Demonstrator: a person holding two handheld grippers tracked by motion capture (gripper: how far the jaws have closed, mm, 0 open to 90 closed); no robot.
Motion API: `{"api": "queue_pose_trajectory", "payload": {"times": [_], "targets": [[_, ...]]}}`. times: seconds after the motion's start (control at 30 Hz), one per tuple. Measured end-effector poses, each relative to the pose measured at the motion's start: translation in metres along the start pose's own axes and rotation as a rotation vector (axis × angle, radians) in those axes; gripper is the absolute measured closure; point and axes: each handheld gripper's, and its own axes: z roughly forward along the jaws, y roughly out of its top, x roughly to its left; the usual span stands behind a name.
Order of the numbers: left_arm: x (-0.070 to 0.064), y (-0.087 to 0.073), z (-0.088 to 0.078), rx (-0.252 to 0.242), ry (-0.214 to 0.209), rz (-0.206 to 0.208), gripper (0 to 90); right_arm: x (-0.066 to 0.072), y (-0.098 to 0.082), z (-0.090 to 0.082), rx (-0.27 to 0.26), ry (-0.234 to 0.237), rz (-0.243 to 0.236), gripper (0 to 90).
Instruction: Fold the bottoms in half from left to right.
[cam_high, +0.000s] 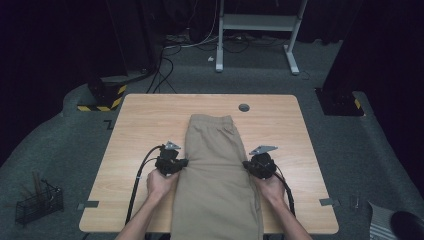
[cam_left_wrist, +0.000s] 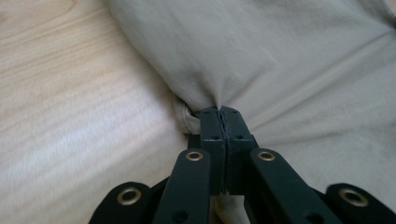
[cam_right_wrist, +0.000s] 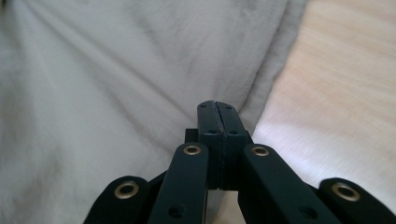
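A light wooden table (cam_high: 140, 115) with rounded corners is set on grey carpet; a round cable hole (cam_high: 244, 107) is cut near its far edge; a pair of beige trousers (cam_high: 215, 175) is laid lengthwise down its middle, waistband at the far end, the legs carried over the near edge.

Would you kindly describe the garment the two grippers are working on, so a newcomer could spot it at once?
Start at the light wooden table. Down its middle, from near the far edge to the near one, lies a pair of beige trousers, waistband at the far end. It is the only fabric there, pinched at its side edges by the left gripper and right gripper.
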Motion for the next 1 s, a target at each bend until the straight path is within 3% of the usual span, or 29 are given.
{"api": "queue_pose_trajectory", "payload": {"times": [0.03, 0.07, 0.13, 0.17, 0.27, 0.33, 0.5, 0.6, 0.73, 0.8, 0.87, 0.93, 1.0], "targets": [[0.001, 0.001, -0.002, -0.009, 0.017, 0.013, 85.9, 0.002, -0.001, -0.002, -0.001, 0.004, 0.000, 89.7], [0.003, 0.003, -0.003, -0.021, 0.017, -0.002, 79.3, 0.003, 0.000, -0.004, -0.012, -0.010, -0.006, 86.9], [0.008, 0.011, -0.002, -0.044, 0.010, -0.040, 63.7, 0.000, 0.005, -0.007, -0.043, -0.032, 0.013, 72.6], [0.010, 0.015, -0.001, -0.057, 0.010, -0.054, 55.4, -0.005, 0.013, -0.006, -0.064, -0.048, 0.052, 63.3], [0.013, 0.025, 0.009, -0.066, 0.017, -0.077, 53.0, -0.007, 0.022, 0.000, -0.071, -0.052, 0.069, 60.4], [0.015, 0.028, 0.019, -0.050, 0.016, -0.100, 54.6, -0.010, 0.028, 0.009, -0.064, -0.052, 0.084, 61.9], [0.013, 0.023, 0.028, -0.026, 0.013, -0.070, 80.4, -0.010, 0.030, 0.027, -0.006, -0.055, 0.068, 89.0], [0.011, 0.020, 0.023, -0.007, -0.005, -0.043, 86.9, -0.010, 0.022, 0.023, -0.002, -0.034, 0.043, 90.0], [0.005, 0.013, 0.015, -0.014, 0.004, -0.012, 85.7, -0.003, 0.013, 0.013, 0.000, -0.019, 0.007, 89.7], [0.006, 0.008, 0.008, -0.022, 0.019, -0.014, 76.8, -0.002, 0.009, 0.008, -0.004, -0.023, 0.010, 86.3], [0.005, 0.002, -0.001, -0.030, -0.003, -0.032, 60.1, -0.002, 0.003, 0.001, -0.013, -0.026, 0.043, 72.4], [-0.004, -0.010, -0.014, -0.044, -0.002, -0.007, 45.8, 0.002, -0.009, -0.012, -0.044, -0.018, 0.059, 61.0], [-0.007, -0.014, -0.017, -0.042, -0.003, 0.003, 43.5, 0.005, -0.012, -0.015, -0.050, -0.024, 0.062, 57.8]]}}
